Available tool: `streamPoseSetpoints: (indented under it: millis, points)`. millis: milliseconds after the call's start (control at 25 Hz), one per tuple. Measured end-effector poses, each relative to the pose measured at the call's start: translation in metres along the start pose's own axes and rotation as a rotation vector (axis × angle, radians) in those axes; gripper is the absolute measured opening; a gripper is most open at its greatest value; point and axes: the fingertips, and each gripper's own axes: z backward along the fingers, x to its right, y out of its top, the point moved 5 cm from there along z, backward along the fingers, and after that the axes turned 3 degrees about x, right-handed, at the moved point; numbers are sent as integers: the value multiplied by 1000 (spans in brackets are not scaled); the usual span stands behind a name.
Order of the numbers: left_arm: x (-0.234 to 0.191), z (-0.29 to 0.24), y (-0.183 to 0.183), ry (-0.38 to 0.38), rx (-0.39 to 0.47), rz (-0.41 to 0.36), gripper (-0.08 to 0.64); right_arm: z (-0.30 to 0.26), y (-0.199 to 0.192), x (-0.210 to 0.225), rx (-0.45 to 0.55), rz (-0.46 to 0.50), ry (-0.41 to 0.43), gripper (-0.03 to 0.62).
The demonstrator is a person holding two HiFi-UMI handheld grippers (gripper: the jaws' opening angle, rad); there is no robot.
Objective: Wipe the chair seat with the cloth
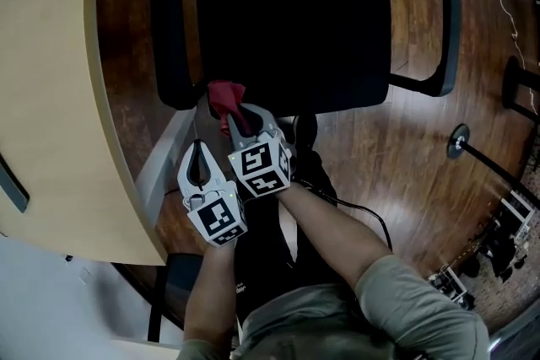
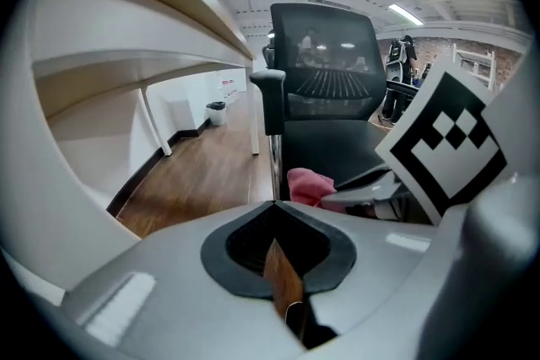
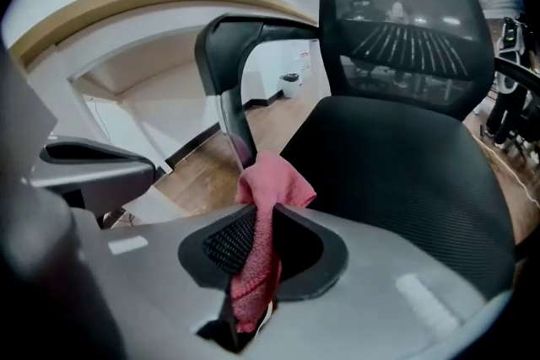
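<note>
While the red cloth (image 3: pixel 263 202) sits pinched in the right gripper (image 1: pixel 237 110), a bunch of it pokes out past the tips and a strip trails back between the black pads. The jaws are clamped firmly on the fabric. The cloth is at the front left corner of the black chair seat (image 1: pixel 295 21), just by the post of the left armrest (image 3: pixel 251 36); whether it actually touches the mesh can't be made out. This gripper angles down towards that corner, its cube of black-and-white square markers facing up at the head camera. The right forearm reaches in from the lower right out of a grey-green sleeve (image 1: pixel 413 299). Close beside it, a little nearer the person's body, comes the left gripper (image 1: pixel 199 146). It is also tilted downward, with its tips drawn together and nothing between them; only floor shows through the slit in its own view. The left forearm rises almost straight up from the bottom of the head view. Beyond the seat stands the chair's mesh back (image 3: pixel 405 4). A pale wooden desk (image 1: pixel 51 97) curves along the left, and dark wood floor (image 1: pixel 405 139) spreads to the right with a black cable (image 1: pixel 364 211) lying on it.
</note>
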Motion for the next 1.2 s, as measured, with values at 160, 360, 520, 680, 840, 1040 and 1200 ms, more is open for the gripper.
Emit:
streamPoseSetpoints:
  millis: [160,360,520,680,840,1040,1200]
  points:
    - [-1,-1,-8,5,-9,4,5,-7,-16,2,-33,4,-1,58]
    - [25,-7,-9,-30,-19,-23,5,7,-27,32,-27,-27,-44,58]
    - [64,-12,1,-84,-8,-53,5,29,-37,72,-25,-78,-109,58]
    - [111,-18,12,-145,5,-88,5,57,-51,121,-20,-137,-191,58]
    - [161,-20,22,-208,16,-124,5,91,-72,175,-9,-203,-283,58]
    - [220,-20,22,-292,17,-176,5,136,-109,239,-8,-298,-411,58]
    - [260,-17,19,-337,8,-199,5,171,-137,278,-17,-377,-498,58]
